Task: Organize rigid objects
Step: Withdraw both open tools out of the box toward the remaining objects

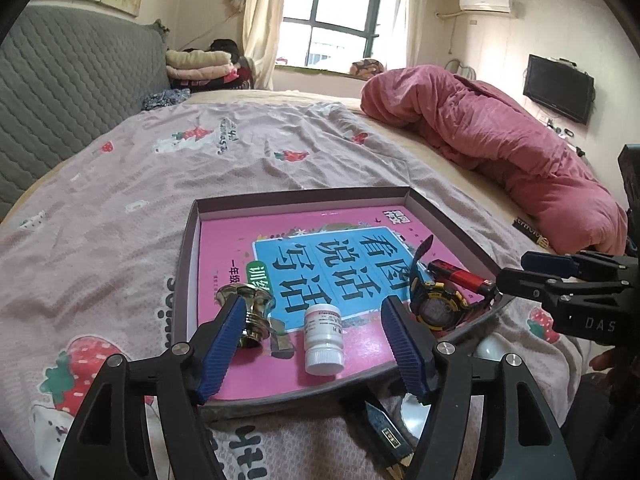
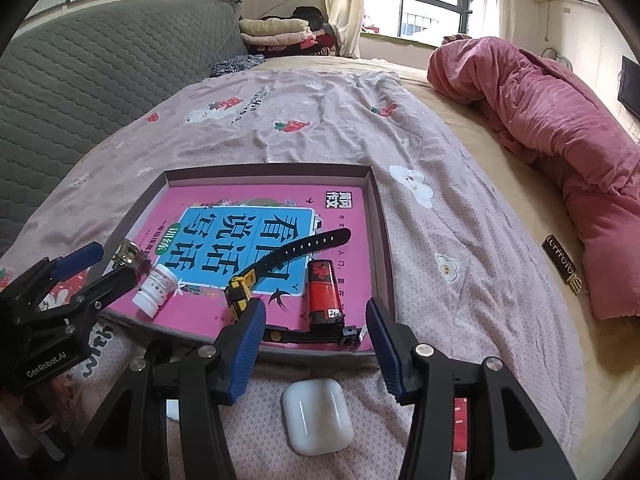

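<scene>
Pill bottle (image 1: pixel 323 339) lies in tray (image 1: pixel 188 264) between wide left claw (image 1: pixel 316 354); right claw (image 2: pixel 316 350) wide above earbud case (image 2: pixel 318 416).

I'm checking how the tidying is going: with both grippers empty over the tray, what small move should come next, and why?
Probably lower the right gripper onto the white earbud case. It lies on the bedspread just outside the tray, directly below the open fingers, while the bottle, watch and lighter are already inside.
</scene>
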Demonstrator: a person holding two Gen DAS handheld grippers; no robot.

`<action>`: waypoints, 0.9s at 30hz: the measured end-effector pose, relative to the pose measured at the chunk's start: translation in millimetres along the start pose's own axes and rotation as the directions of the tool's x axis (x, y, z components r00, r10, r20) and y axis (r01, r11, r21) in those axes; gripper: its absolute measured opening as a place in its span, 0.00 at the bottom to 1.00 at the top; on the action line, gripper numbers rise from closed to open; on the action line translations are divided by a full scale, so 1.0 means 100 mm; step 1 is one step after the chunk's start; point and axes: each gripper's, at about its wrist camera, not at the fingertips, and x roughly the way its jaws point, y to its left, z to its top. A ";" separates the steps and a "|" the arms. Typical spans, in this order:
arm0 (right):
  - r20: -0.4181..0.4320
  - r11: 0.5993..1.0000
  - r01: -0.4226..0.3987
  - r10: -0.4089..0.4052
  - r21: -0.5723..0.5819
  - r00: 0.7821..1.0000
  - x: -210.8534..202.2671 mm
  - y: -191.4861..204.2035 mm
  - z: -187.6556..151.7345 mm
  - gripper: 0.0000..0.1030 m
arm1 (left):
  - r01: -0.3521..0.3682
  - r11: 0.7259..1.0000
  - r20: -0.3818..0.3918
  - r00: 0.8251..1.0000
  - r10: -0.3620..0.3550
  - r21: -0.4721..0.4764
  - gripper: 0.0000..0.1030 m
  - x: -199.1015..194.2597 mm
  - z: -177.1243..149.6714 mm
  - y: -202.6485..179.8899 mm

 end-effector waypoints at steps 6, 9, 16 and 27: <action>0.012 1.000 -0.003 0.003 0.003 1.000 -0.08 -0.03 -0.02 0.50 | -0.023 1.000 0.002 1.000 0.023 0.007 0.70 -0.09 -0.04 -0.02; 0.018 1.000 -0.005 0.005 0.005 1.000 -0.12 -0.03 -0.03 0.50 | -0.021 1.000 0.011 1.000 0.021 -0.001 0.70 -0.16 -0.05 -0.02; 0.040 1.000 -0.012 0.011 0.016 0.999 -0.23 -0.05 -0.04 0.51 | -0.038 0.999 0.029 0.999 0.037 0.015 0.72 -0.30 -0.08 -0.10; 0.064 0.999 -0.029 0.028 0.015 0.998 -0.37 -0.04 -0.08 0.51 | -0.032 0.999 -0.007 0.999 0.032 0.002 0.73 -0.45 -0.13 -0.19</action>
